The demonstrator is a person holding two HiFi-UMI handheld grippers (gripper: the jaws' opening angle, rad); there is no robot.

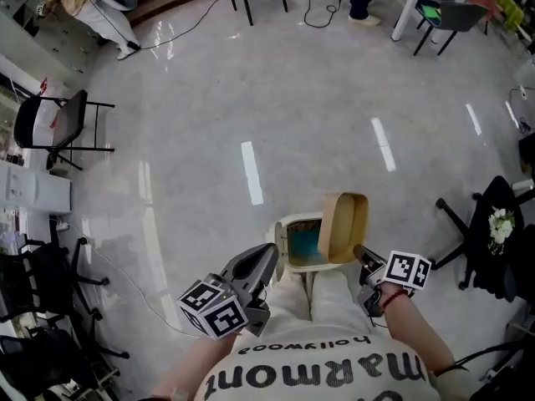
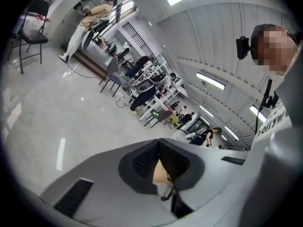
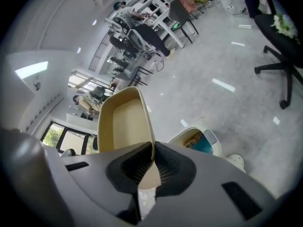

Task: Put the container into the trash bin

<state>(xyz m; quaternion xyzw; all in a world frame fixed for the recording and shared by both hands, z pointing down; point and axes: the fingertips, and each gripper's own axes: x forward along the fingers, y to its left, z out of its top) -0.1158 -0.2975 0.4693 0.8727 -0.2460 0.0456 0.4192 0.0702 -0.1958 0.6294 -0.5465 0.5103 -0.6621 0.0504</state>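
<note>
Right fingers [image 3: 173, 167] clamped on container [image 3: 120, 122] rim | left fingers [image 2: 142, 162] together | container over trash bin [image 1: 294, 220]

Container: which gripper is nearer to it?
Right. The right gripper is shut on the container, its fingers clamping one wall. The left gripper holds nothing and sits apart from it, across the trash bin at the bin's left edge.

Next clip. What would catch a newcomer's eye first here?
First is the tan container, pinched by its wall in the right gripper and held on edge over the open trash bin at the person's feet. Next is the left gripper, jaws together, just left of the bin, above a wide glossy floor.
</note>
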